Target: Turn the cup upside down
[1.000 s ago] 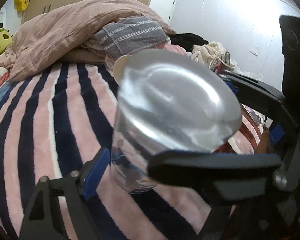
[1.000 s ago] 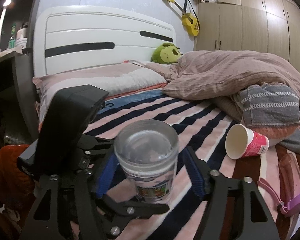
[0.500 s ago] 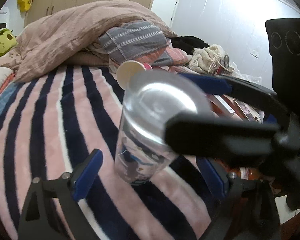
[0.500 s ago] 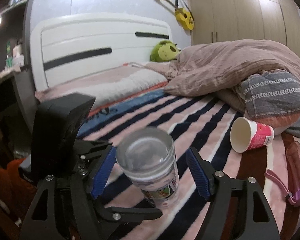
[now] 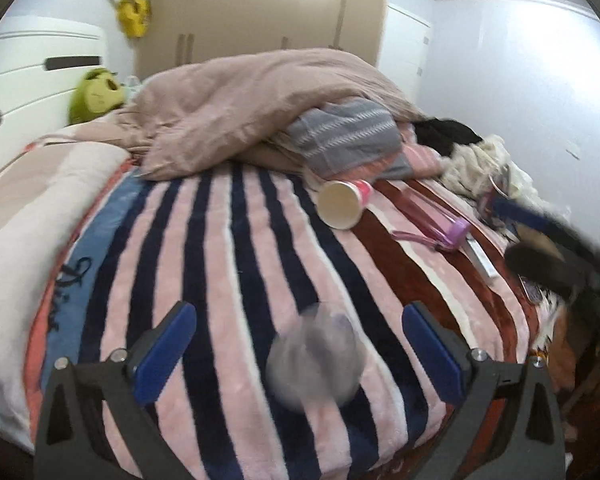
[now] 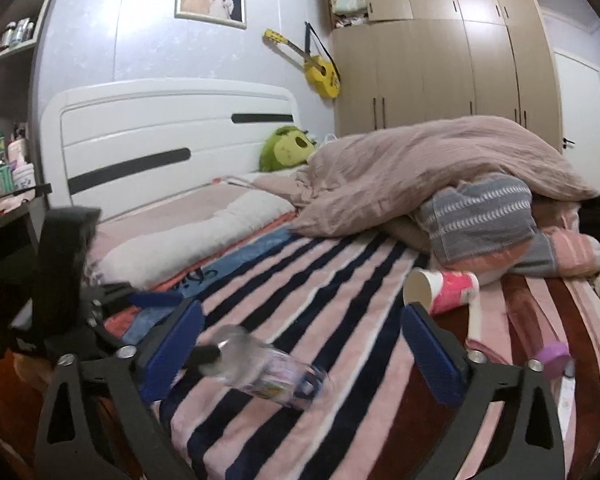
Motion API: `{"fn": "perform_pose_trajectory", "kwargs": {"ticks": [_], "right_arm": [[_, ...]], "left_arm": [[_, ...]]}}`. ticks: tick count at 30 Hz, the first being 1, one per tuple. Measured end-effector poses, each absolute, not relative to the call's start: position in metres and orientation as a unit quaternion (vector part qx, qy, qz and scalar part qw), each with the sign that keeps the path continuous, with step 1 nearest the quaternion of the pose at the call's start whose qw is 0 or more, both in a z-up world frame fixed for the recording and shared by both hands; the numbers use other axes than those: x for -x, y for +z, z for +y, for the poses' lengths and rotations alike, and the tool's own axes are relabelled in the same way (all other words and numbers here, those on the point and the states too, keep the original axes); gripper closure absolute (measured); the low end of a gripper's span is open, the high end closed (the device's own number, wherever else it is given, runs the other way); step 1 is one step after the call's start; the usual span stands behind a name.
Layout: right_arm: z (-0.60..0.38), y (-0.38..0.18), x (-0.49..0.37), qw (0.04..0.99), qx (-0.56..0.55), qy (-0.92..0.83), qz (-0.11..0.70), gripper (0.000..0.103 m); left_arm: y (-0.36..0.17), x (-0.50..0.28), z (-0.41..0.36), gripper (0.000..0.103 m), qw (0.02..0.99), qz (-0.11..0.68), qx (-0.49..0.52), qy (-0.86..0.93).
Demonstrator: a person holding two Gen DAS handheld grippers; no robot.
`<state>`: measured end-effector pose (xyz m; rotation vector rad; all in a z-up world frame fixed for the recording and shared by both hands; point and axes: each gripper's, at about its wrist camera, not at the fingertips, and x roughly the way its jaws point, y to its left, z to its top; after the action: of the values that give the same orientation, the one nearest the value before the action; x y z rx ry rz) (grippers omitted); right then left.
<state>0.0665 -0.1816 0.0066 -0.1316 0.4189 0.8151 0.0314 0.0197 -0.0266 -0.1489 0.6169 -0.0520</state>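
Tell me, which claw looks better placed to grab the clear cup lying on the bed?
Left, probably. The clear cup lies centred between the open left claw fingers; in the right claw view it sits off toward one finger.

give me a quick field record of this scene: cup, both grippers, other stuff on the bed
clear cup: blurred, lying tilted on its side on the striped blanket, not upside down
left gripper: open, cup between its fingers, not gripped
right gripper: open, holding nothing
paper cup: on its side, mouth toward the cameras
quilt: heaped behind
green plush toy: by the headboard
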Motion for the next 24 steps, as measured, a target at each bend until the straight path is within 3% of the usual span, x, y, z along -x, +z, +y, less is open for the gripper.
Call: {"fn": "perform_pose_trajectory", "kwargs": {"ticks": [4, 6, 9, 12, 15, 24], "right_arm": [[-0.166, -0.060, -0.080, 0.862, 0.080, 0.400, 0.302, 0.000], [-0.163, -0.095, -0.079, 0.848, 0.094, 0.422, 0.306, 0.001], [-0.142, -0.138, -0.085, 0.811, 0.106, 0.447, 0.362, 0.007], [-0.136, -0.141, -0.086, 0.801, 0.076, 0.471, 0.360, 0.003], [-0.128, -0.140, -0.084, 0.811, 0.090, 0.464, 0.345, 0.003], [-0.120, -0.144, -0.090, 0.803, 0.073, 0.469, 0.362, 0.003]], "left_arm": [[-0.064, -0.029, 0.045, 0.001, 0.952, 0.295, 0.082, 0.011], [-0.090, -0.028, 0.054, 0.001, 0.952, 0.294, 0.087, 0.002], [-0.137, -0.045, 0.055, 0.007, 0.935, 0.346, 0.054, 0.049], [-0.152, -0.041, 0.075, 0.007, 0.937, 0.331, 0.109, 0.039], [-0.154, -0.040, 0.084, 0.007, 0.941, 0.320, 0.101, 0.051], [-0.135, 0.014, 0.109, 0.007, 0.929, 0.329, 0.171, 0.008]]}}
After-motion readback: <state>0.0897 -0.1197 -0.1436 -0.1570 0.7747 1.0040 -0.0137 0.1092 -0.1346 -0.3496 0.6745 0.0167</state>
